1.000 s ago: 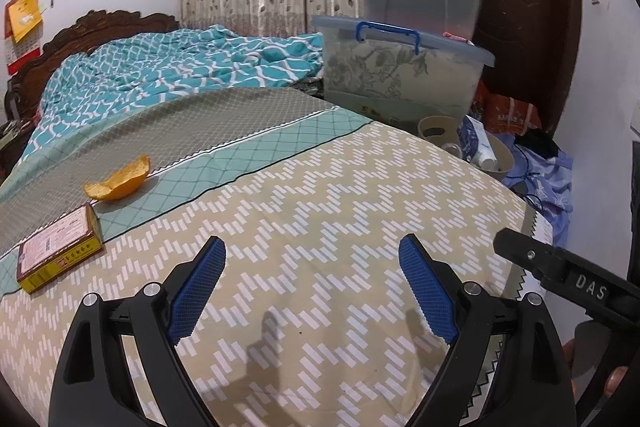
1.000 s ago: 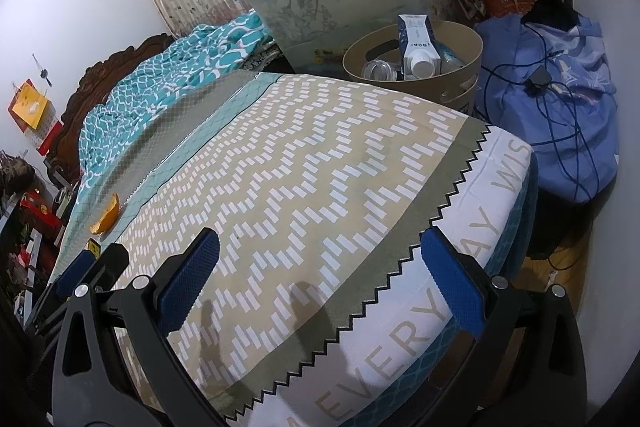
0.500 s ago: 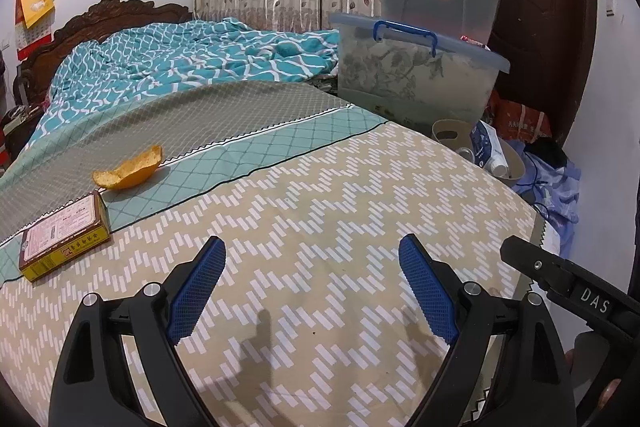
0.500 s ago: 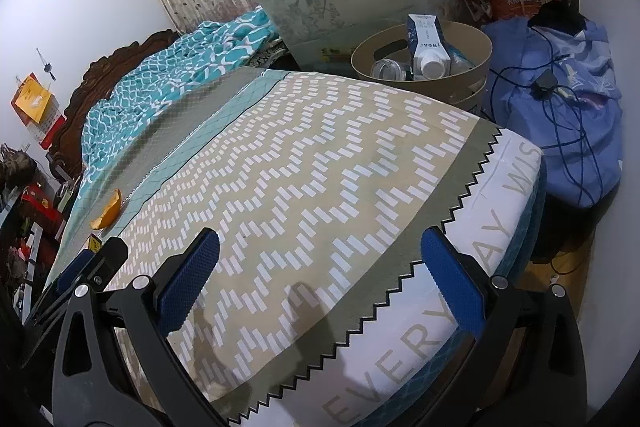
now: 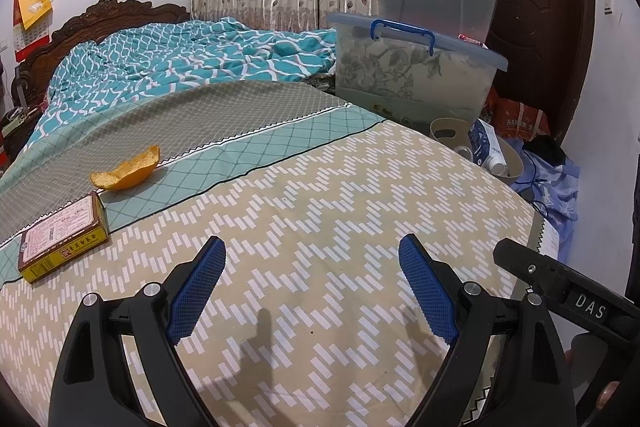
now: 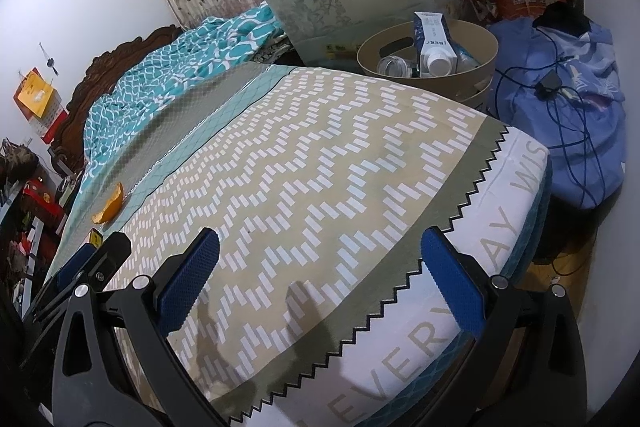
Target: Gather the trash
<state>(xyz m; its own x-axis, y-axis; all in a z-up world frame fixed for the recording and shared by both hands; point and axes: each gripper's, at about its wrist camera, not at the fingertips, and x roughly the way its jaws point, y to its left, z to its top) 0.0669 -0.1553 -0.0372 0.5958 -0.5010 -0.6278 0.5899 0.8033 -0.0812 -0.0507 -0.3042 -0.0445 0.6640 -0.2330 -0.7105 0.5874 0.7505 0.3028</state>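
An orange peel (image 5: 126,169) lies on the bed's teal stripe, left of centre; the right wrist view shows the peel (image 6: 109,209) far left. Just in front of it lies a yellow flat box (image 5: 64,237). A tan round bin (image 6: 428,57) stands on the floor past the bed's far right corner, holding a blue carton (image 6: 432,41) and clear bottles. My left gripper (image 5: 312,285) hovers open over the zigzag bedspread, nothing between its blue pads. My right gripper (image 6: 320,289) is open too, above the bed's foot edge, empty.
Two stacked clear storage boxes (image 5: 416,75) stand beside the bed, by a dark door. A blue bag with cables (image 6: 560,115) sits on the floor right of the bin. A teal quilt (image 5: 188,63) is bunched at the carved headboard. Clutter fills shelves (image 6: 28,203) at far left.
Both wrist views have shifted a little: the peel and box sit further right in the left view, the bin further right in the right view. Both grippers stay open and empty.
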